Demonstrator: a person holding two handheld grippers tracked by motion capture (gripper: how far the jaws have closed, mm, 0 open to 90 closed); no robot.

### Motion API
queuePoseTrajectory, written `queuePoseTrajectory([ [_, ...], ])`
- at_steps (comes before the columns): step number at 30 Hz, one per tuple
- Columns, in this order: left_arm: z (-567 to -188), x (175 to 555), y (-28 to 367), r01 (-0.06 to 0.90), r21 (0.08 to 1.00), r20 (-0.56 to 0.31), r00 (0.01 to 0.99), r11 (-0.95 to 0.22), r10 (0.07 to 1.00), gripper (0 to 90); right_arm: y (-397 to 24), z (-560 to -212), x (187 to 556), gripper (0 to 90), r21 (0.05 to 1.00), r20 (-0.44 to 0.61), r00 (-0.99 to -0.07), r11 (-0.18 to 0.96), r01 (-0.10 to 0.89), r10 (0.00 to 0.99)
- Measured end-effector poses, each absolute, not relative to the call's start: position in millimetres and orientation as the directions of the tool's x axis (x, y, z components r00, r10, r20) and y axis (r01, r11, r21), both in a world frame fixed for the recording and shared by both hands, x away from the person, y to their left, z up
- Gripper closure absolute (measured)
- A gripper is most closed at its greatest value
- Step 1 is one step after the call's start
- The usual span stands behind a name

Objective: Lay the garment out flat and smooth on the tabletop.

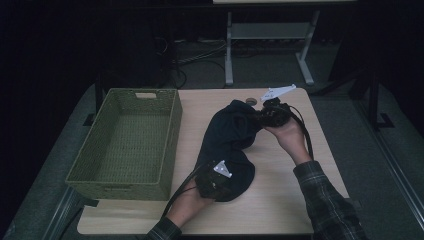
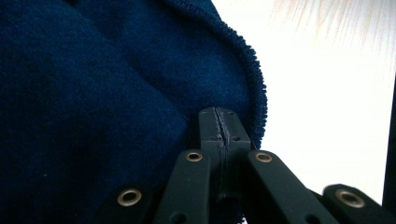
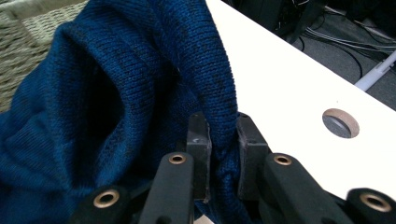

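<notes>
A dark blue knitted garment point(image 1: 227, 145) lies bunched on the light wooden table point(image 1: 280, 200), stretched between the two hands. My left gripper point(image 1: 216, 176) sits at the garment's near end and is shut on its edge; in the left gripper view the jaws meet with the blue fabric point(image 2: 116, 84) caught between them. My right gripper point(image 1: 263, 115) is at the far end, held a little above the table. In the right gripper view its pads pinch a thick fold of the knit point(image 3: 219, 116).
A green woven basket point(image 1: 172, 135) stands to the left of the garment, with nothing inside it. A round cable hole point(image 3: 341, 122) sits in the tabletop near the far edge. Table legs and cables lie on the floor beyond.
</notes>
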State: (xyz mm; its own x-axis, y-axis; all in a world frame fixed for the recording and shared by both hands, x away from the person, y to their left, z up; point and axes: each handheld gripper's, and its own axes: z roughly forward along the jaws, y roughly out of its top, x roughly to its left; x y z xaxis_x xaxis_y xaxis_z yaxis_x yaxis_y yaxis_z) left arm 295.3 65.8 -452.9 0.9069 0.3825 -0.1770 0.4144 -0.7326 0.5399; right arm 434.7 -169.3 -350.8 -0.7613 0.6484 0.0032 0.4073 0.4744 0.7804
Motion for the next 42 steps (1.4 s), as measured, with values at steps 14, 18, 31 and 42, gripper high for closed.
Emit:
queuePoseTrajectory([
  [14, -453, 297, 67, 0.411, 0.54, -0.183, 0.909, -0.734, 0.374, 89.6, -145, -357, 483, 79.0, 0.749, -0.01, -0.736, 0.493, 0.443, 0.677],
  [18, -454, 298, 67, 0.419, 0.542, -0.196, 0.906, -0.729, 0.376, 89.6, -137, -365, 495, 79.1, 0.73, -0.012, -0.73, 0.505, 0.46, 0.683],
  [31, -454, 299, 68, 0.426, 0.542, -0.211, 0.903, -0.724, 0.374, 89.6, -123, -400, 528, 79.1, 0.654, -0.017, -0.701, 0.539, 0.532, 0.713],
  [42, -455, 301, 69, 0.435, 0.543, -0.227, 0.899, -0.718, 0.373, 89.6, -118, -409, 529, 61.2, 0.671, -0.004, -0.708, 0.527, 0.522, 0.706],
])
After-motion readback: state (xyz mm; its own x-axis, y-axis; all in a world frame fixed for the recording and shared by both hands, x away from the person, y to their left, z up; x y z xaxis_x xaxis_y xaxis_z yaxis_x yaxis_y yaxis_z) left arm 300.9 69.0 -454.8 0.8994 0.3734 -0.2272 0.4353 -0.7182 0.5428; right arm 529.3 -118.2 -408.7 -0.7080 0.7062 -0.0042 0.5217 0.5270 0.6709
